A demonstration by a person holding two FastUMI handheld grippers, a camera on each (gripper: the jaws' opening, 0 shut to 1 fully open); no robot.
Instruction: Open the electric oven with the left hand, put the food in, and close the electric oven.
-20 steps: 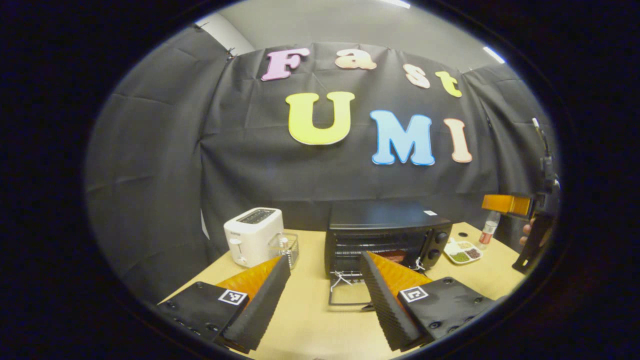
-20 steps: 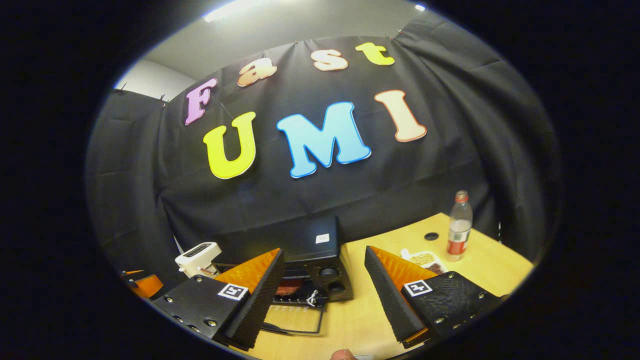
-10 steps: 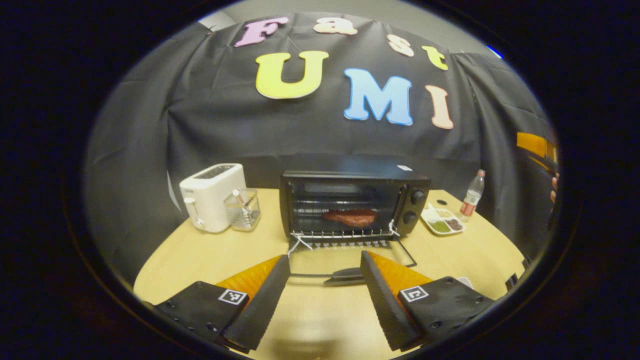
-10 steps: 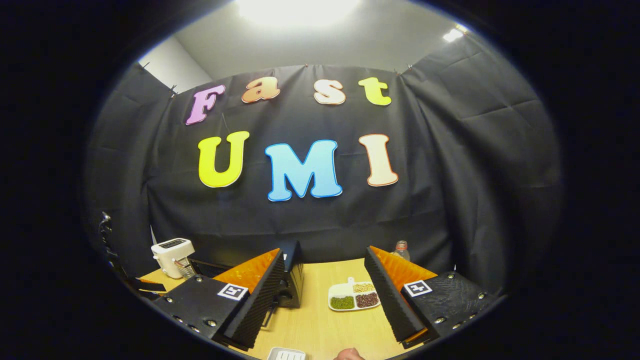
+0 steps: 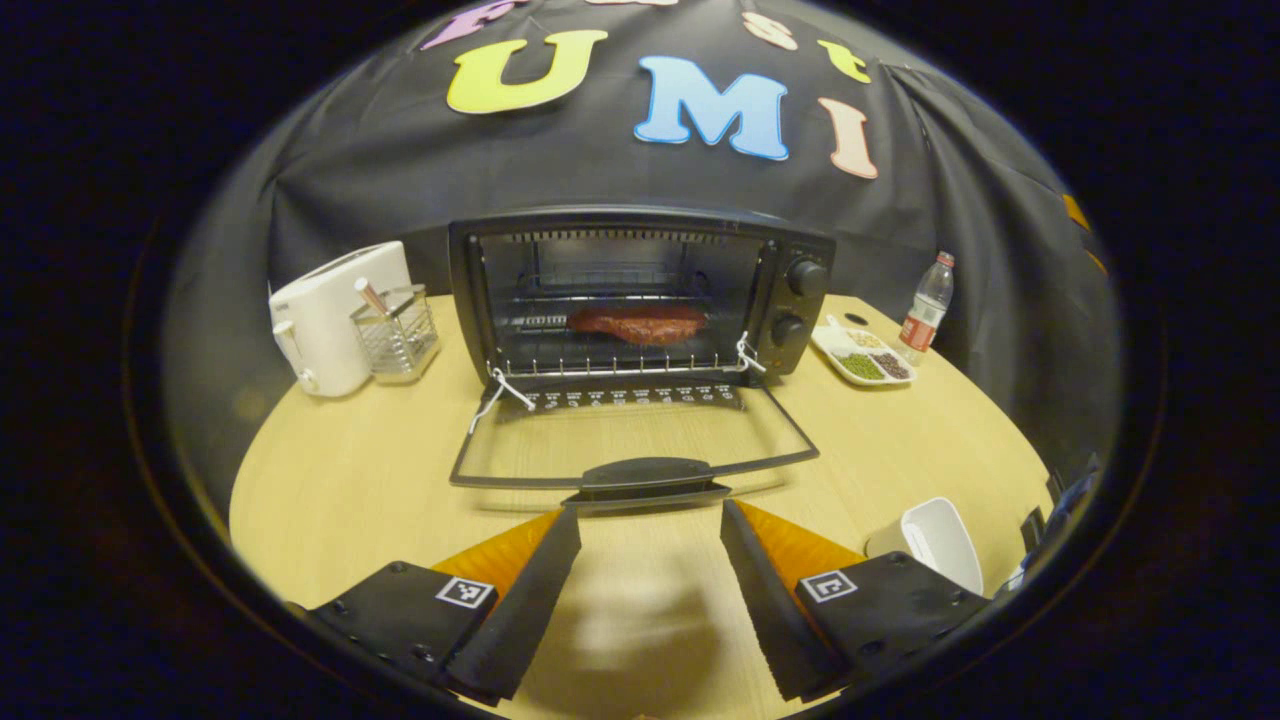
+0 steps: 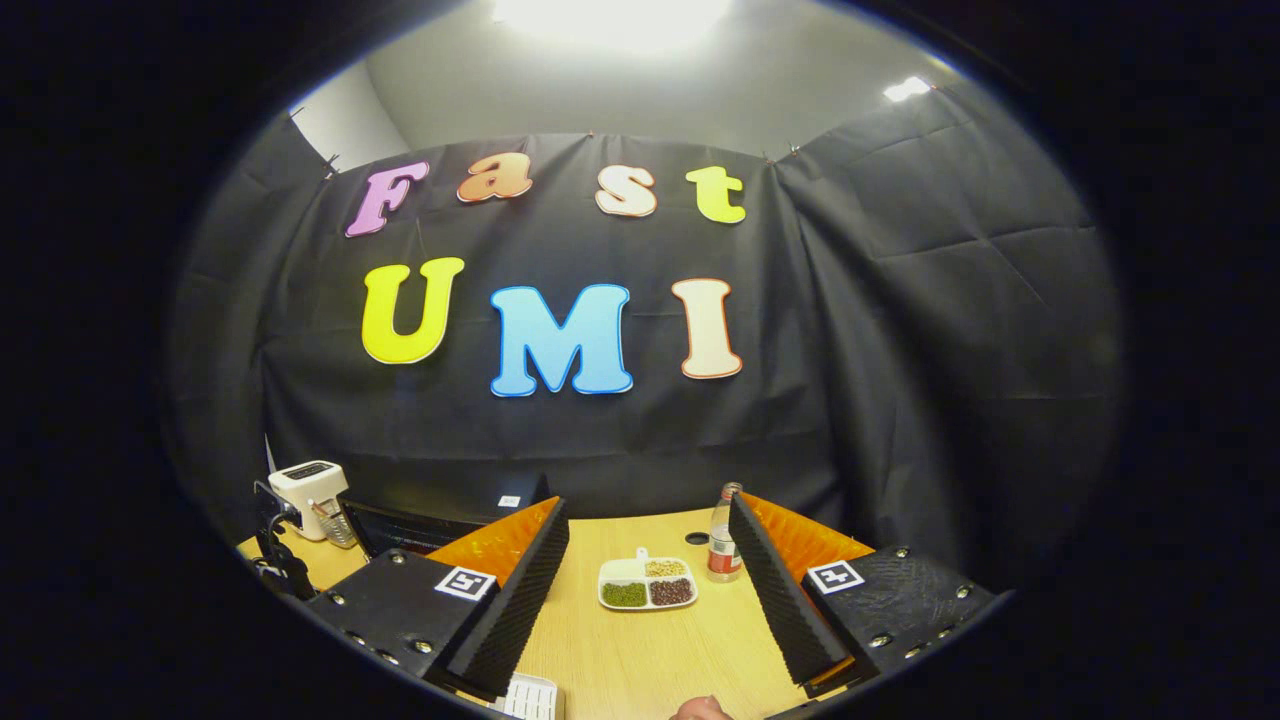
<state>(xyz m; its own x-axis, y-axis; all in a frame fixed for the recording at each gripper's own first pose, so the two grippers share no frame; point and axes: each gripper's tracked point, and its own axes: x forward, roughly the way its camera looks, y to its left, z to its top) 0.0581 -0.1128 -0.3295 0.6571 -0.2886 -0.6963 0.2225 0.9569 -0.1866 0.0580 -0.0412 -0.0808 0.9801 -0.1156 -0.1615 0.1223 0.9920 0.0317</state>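
Observation:
The black electric oven (image 5: 640, 290) stands open at the back of the table, its glass door (image 5: 630, 440) folded down flat. A reddish piece of meat (image 5: 637, 323) lies on the wire rack inside. My left gripper (image 5: 648, 518) is open with nothing in it, just in front of the door's handle (image 5: 645, 475) and apart from it. My right gripper (image 6: 648, 505) is also open and holds nothing, raised to the right of the oven (image 6: 440, 512) and facing the wall.
A white toaster (image 5: 335, 315) and a clear holder (image 5: 397, 330) stand left of the oven. To its right are a divided dish of beans (image 5: 862, 355) and a bottle (image 5: 925, 305). A white bowl (image 5: 930, 540) sits near the table's front right edge.
The left gripper has dipped and come nearer the lowered oven door. The right gripper has swung right, from the oven towards the dish and bottle. Both stayed open.

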